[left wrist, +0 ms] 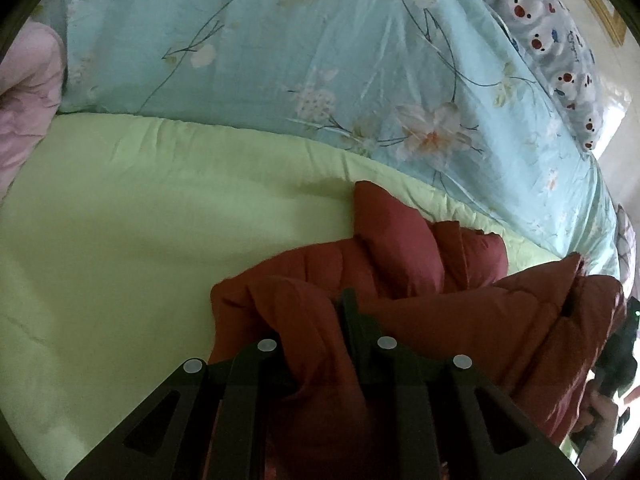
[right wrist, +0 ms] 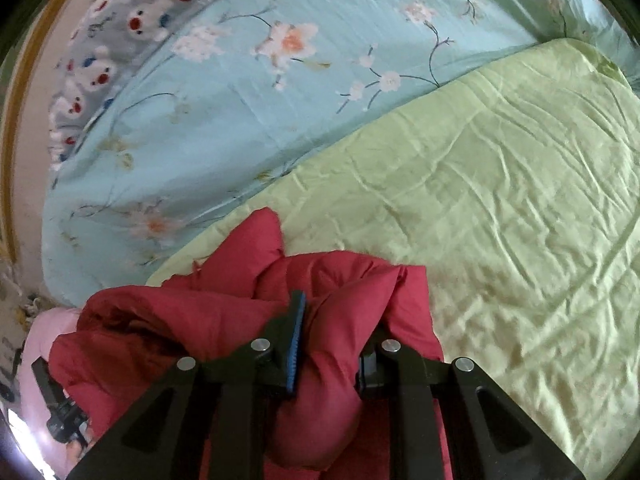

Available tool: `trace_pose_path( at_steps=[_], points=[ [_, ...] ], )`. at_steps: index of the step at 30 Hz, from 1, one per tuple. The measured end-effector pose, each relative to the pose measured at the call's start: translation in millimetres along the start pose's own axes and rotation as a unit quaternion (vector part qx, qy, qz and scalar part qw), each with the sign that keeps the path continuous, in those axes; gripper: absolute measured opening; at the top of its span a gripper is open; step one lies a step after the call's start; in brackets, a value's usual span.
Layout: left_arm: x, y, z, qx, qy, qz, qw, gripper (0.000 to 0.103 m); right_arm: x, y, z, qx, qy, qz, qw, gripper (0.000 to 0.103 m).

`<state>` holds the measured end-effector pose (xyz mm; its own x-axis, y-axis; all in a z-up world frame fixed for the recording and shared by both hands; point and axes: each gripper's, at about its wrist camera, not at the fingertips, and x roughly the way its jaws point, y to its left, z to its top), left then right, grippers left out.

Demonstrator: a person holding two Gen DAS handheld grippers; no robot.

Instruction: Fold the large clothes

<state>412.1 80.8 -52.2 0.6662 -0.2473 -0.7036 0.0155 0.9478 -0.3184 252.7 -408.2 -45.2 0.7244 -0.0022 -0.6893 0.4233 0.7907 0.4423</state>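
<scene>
A red padded jacket [left wrist: 420, 256] lies bunched on a pale green quilt [left wrist: 120, 220], its far end resting on the quilt. My left gripper [left wrist: 312, 314] is shut on a thick fold of it, and fabric spills over the left finger. In the right wrist view the same jacket [right wrist: 224, 312] hangs from my right gripper [right wrist: 334, 320], which is shut on a puffy wad. The blue pad of one finger [right wrist: 297, 332] presses into the cloth, while the other finger is mostly buried. Each view shows the other gripper at its edge.
Beyond the green quilt [right wrist: 500, 200] lies a light blue floral cover [left wrist: 320, 60], also seen as the blue cover [right wrist: 240, 100], with a grey bear-print fabric [right wrist: 120, 20] behind it. A pink cloth [left wrist: 28, 92] sits at the left. A hand [left wrist: 600, 412] and a pink sleeve [right wrist: 44, 344] show at the edges.
</scene>
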Motion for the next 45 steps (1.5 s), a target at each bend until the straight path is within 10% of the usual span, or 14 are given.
trace_pose_path(
  at_steps=[27,35,45],
  points=[
    [-126.1,-41.8,-54.1,0.113,-0.095,-0.079,0.9858,0.029,50.9,5.1,19.7,0.007,0.014,-0.038,0.999,0.019],
    [-54.8,-117.5,-96.2,0.231,-0.008,-0.052,0.9716,0.032,45.8,8.8,28.9,0.014,0.030,-0.027,0.999,0.029],
    [-4.5,-110.3,-90.4,0.196,0.027,-0.005,0.9802,0.033,-16.6,14.1,40.9,-0.005,-0.010,-0.004,1.000,0.059]
  ],
)
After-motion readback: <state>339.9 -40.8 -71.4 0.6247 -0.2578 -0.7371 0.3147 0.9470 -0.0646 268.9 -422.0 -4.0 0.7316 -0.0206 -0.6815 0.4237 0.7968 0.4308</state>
